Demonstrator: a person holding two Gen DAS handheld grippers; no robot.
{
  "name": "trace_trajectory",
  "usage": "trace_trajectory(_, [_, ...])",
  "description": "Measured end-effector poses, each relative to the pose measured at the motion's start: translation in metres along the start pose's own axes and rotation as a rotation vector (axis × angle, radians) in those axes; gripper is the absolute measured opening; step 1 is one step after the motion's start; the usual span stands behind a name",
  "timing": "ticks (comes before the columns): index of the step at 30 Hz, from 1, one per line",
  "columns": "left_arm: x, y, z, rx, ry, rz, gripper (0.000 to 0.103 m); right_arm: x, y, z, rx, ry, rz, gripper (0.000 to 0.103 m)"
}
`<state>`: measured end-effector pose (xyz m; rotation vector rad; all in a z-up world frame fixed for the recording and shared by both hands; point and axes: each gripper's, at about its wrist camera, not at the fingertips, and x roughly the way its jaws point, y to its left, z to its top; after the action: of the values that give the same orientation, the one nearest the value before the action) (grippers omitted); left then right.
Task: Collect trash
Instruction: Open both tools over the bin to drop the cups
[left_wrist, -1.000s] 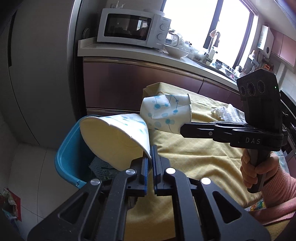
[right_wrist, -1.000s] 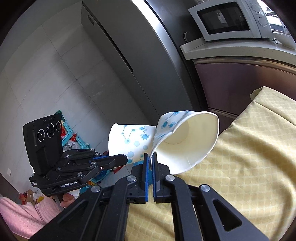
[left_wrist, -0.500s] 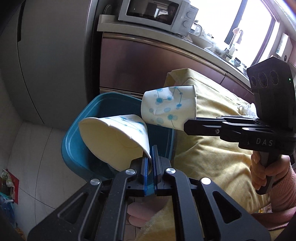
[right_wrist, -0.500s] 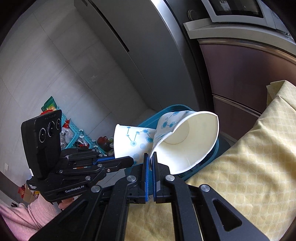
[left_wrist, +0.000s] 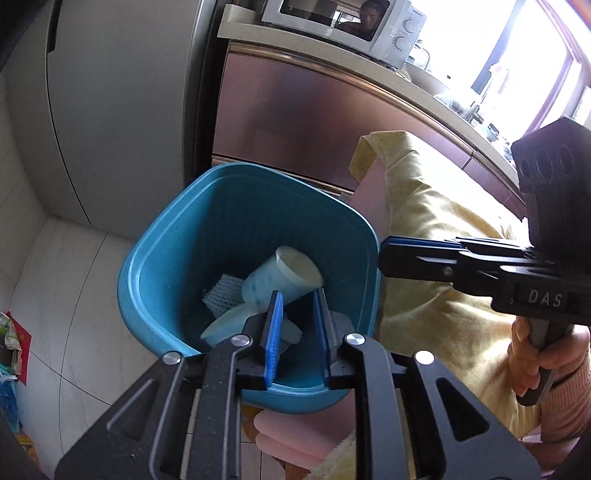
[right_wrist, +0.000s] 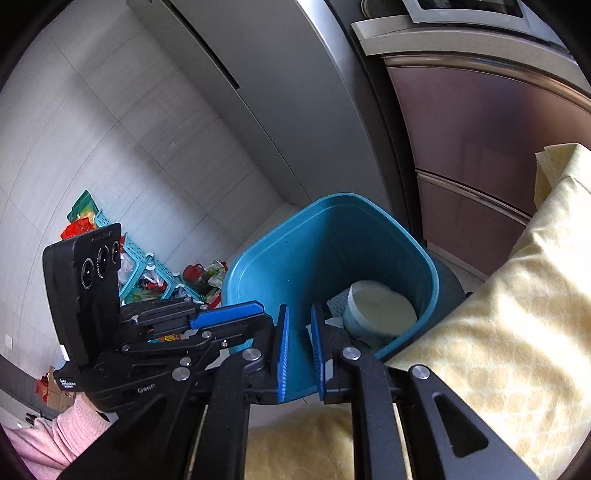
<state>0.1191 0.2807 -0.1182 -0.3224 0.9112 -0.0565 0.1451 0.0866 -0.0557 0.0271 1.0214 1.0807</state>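
Both the left claw (left_wrist: 297, 325) and the right claw (right_wrist: 298, 339) hang above the blue bin (left_wrist: 155, 258), jaws opening with nothing between them. Two paper cups (left_wrist: 284, 275) lie inside the bin, just left of the yellow-covered desk (left_wrist: 436, 258).

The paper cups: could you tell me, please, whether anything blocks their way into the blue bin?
Nothing visible does. One paper cup and a second cup already lie inside the blue bin, on a white foam net. The left tongs and right tongs are opening above the rim, nothing between their pads.
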Motion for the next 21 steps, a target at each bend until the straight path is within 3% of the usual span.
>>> trace_trajectory(3, [-0.005, -0.004, -0.001, 0.0, -0.017, -0.013, 0.017, -0.011, -0.002, -0.004, 0.001, -0.023, 0.005, 0.013])
trace_trajectory(5, [-0.012, -0.011, -0.002, 0.021, -0.042, -0.013, 0.019, -0.024, -0.004, -0.009, -0.002, -0.05, 0.001, 0.019])
trace_trajectory(7, [-0.021, -0.024, -0.002, 0.054, -0.074, -0.017, 0.026, -0.041, -0.006, -0.018, -0.009, -0.082, -0.003, 0.024])
trace_trajectory(11, [-0.038, -0.057, 0.0, 0.134, -0.129, -0.054, 0.029, -0.085, -0.01, -0.036, -0.018, -0.157, -0.031, 0.028])
trace_trajectory(16, [-0.05, -0.107, -0.003, 0.241, -0.163, -0.146, 0.034, -0.15, -0.028, -0.063, 0.011, -0.274, -0.102, 0.034])
trace_trajectory(21, [-0.048, -0.16, -0.011, 0.324, -0.142, -0.255, 0.035, -0.209, -0.058, -0.101, 0.088, -0.369, -0.201, 0.035])
